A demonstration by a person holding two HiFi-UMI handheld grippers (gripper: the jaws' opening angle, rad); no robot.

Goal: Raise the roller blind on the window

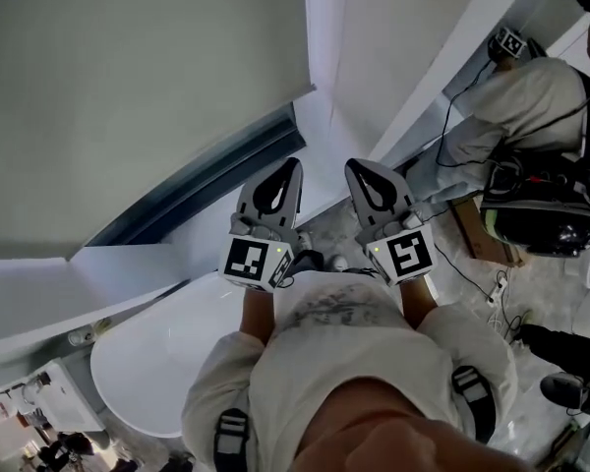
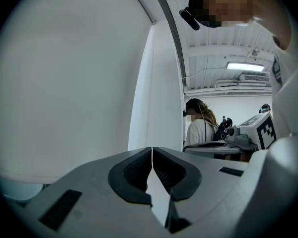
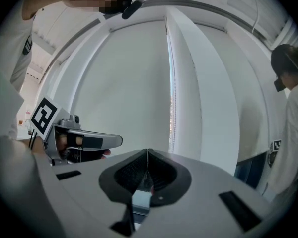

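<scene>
The grey roller blind [image 1: 138,87] hangs down over most of the window, and a dark strip of glass [image 1: 206,180] shows under its lower edge. It fills the left of the left gripper view [image 2: 69,83] and the middle of the right gripper view [image 3: 129,83]. A thin bead chain [image 3: 171,108] hangs along the blind's right side. My left gripper [image 1: 293,168] [image 2: 152,148] and right gripper [image 1: 357,168] [image 3: 147,151] are held side by side near my chest. Both are shut with nothing in them and stand short of the blind and chain.
A white sill [image 1: 128,264] runs below the window, and a white pillar [image 1: 374,57] stands right of the blind. A round white table [image 1: 157,362] is at lower left. Another person [image 1: 531,96] with cables and a cardboard box [image 1: 477,229] is on the right.
</scene>
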